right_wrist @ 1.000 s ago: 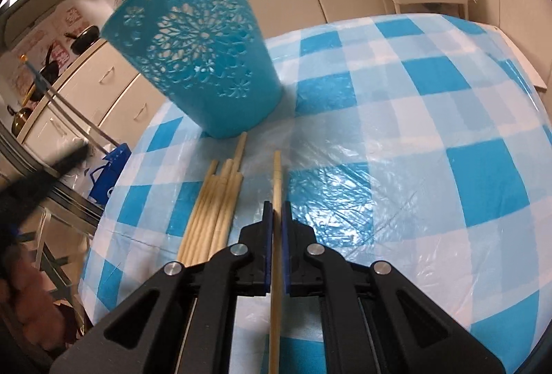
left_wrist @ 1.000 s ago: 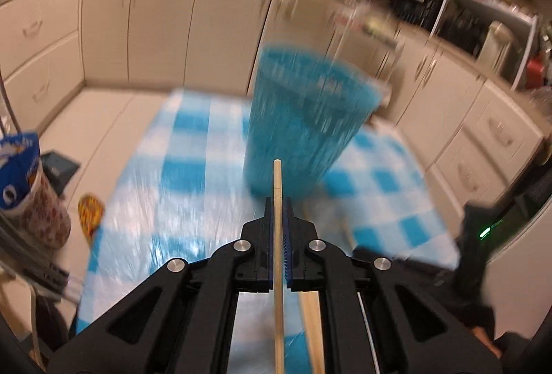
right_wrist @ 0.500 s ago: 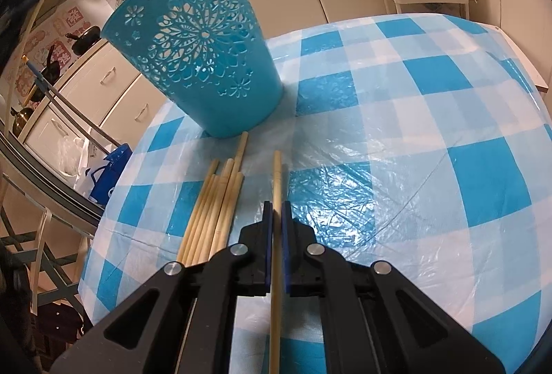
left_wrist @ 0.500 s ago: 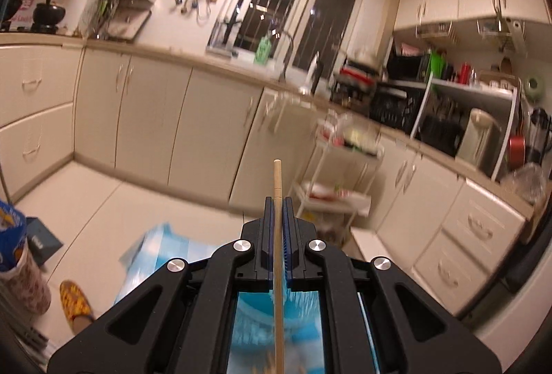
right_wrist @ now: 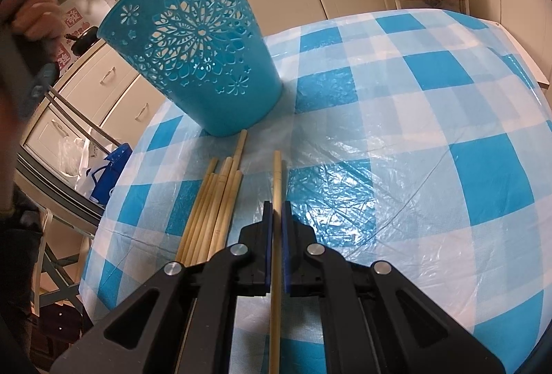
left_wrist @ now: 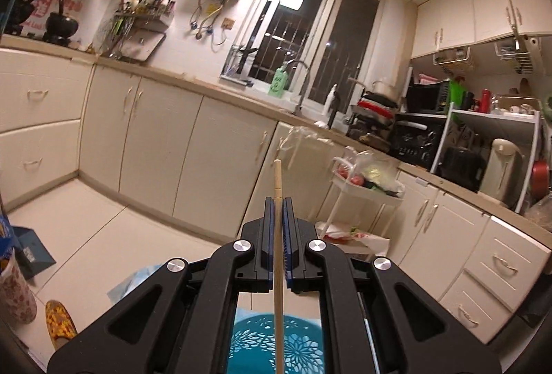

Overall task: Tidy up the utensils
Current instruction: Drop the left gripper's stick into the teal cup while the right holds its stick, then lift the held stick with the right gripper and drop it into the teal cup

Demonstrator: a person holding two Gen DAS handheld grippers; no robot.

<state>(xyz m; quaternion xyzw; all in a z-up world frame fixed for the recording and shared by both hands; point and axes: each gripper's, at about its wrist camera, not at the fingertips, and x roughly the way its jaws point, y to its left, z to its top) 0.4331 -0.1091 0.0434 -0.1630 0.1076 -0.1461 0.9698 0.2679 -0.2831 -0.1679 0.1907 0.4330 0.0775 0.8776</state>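
Note:
My left gripper (left_wrist: pixel 277 201) is shut on a wooden chopstick (left_wrist: pixel 278 187) and points level across the kitchen, held above the blue perforated cup (left_wrist: pixel 276 346), whose rim shows below the jaws. My right gripper (right_wrist: pixel 275 206) is shut on another chopstick (right_wrist: pixel 276 174) low over the table. The blue cup (right_wrist: pixel 203 56) stands ahead and left of it. Several loose chopsticks (right_wrist: pixel 217 205) lie on the cloth just left of the right gripper. The left gripper and hand show at the top left of the right wrist view (right_wrist: pixel 38 8).
The table carries a blue-and-white checked cloth (right_wrist: pixel 396 118) under clear plastic. Cream cabinets (left_wrist: pixel 155 146) ring the room. A white trolley (left_wrist: pixel 362 191) with bags stands beyond the table. A slipper (left_wrist: pixel 60 322) and a blue box (left_wrist: pixel 31 246) lie on the floor.
My left gripper has risen and tilted up with its chopstick, from facing the cup's side to being above its rim. The right gripper has stayed put with its chopstick.

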